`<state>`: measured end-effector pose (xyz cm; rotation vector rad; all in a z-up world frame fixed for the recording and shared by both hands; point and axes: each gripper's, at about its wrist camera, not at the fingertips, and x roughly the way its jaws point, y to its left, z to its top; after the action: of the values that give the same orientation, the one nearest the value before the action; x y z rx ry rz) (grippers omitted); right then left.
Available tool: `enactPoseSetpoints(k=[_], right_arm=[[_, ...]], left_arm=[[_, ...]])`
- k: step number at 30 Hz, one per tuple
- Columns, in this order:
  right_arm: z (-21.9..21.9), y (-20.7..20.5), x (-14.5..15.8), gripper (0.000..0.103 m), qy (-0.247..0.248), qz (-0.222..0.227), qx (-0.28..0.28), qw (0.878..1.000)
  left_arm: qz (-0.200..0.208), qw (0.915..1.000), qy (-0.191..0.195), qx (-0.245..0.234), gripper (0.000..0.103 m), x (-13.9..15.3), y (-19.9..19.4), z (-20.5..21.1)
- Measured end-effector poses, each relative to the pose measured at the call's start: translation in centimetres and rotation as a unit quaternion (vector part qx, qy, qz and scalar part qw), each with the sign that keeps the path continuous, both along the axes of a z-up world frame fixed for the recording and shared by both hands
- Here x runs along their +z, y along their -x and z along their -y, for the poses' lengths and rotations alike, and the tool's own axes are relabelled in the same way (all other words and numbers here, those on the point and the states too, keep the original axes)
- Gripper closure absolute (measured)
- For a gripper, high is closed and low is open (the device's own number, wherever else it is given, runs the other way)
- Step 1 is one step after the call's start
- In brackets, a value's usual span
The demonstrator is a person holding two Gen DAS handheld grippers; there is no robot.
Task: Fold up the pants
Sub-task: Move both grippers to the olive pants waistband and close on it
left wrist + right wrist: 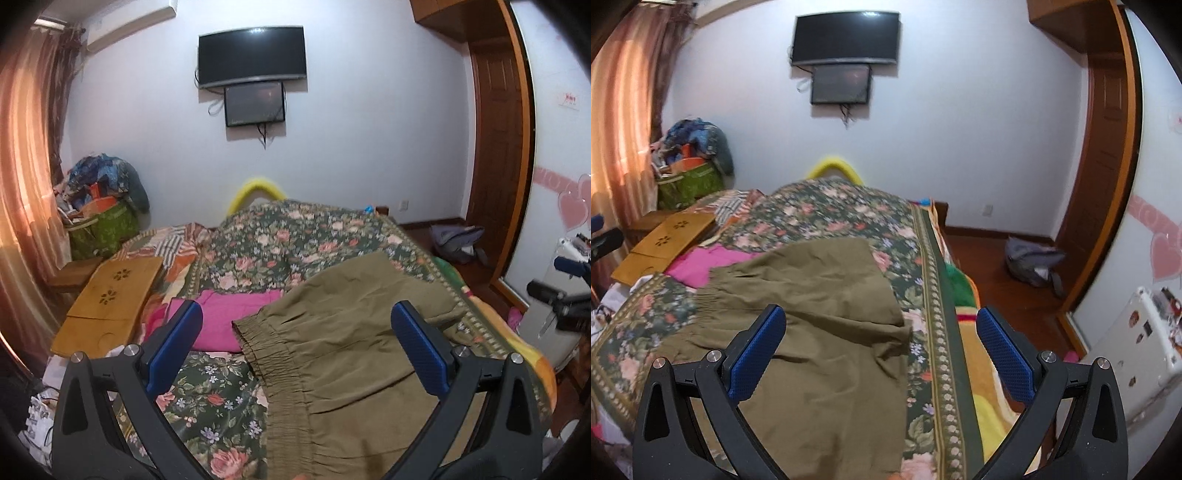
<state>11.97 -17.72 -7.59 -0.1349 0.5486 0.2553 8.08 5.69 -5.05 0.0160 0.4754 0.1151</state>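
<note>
Olive-green pants [343, 332] lie spread on the floral bedspread [280, 236], with the gathered elastic waistband [273, 369] toward the left. My left gripper [295, 347] is open above the waistband area, holding nothing. In the right wrist view the pants [820, 332] lie below my right gripper [881, 350], which is open and empty, over the pants' right edge. The right gripper also shows at the far right of the left wrist view [561, 302].
A pink folded cloth [229, 314] lies beside the waistband. A wooden lap table [110, 302] sits at the bed's left. The bed's right edge [945, 295] drops to the wooden floor with a grey bag [1030, 266]. A white appliance [1134, 354] stands right.
</note>
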Motion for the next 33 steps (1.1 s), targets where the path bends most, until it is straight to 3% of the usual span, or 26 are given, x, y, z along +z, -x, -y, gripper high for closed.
enactPoseSetpoints(k=[5, 10, 15, 17, 23, 28, 33], right_arm=[[0.8, -3.7, -0.7, 0.000, -0.018, -0.035, 0.006, 0.999], [0.2, -7.2, -1.0, 0.000, -0.018, -0.037, 0.023, 0.999], [-1.1, -11.0, -1.1, 0.000, -0.029, -0.038, 0.050, 0.998], [-1.9, -13.0, -1.4, 0.000, -0.021, -0.043, 0.063, 0.997], [-4.2, -18.2, -2.8, 0.000, 0.002, -0.060, 0.088, 0.994], [-5.4, -22.8, -4.2, 0.000, -0.003, -0.096, 0.108, 0.990], [-7.1, -26.8, -5.8, 0.001, -0.010, -0.149, 0.135, 0.980]], left_arm=[[-0.017, 0.9999, 0.000, -0.001, 0.000, -2.1, -3.4, -2.5], [-0.053, 0.9985, 0.006, 0.008, 0.000, -4.4, -7.8, -5.0], [-0.092, 0.9956, 0.003, 0.015, 0.009, -7.2, -11.6, -7.2], [-0.111, 0.9935, 0.013, 0.021, 0.014, -8.6, -13.5, -8.5], [-0.145, 0.9872, 0.048, 0.045, 0.015, -12.1, -17.2, -11.8], [-0.169, 0.9822, 0.045, 0.069, 0.013, -14.1, -19.6, -13.8], [-0.197, 0.9746, 0.077, 0.073, 0.010, -16.2, -21.6, -15.5]])
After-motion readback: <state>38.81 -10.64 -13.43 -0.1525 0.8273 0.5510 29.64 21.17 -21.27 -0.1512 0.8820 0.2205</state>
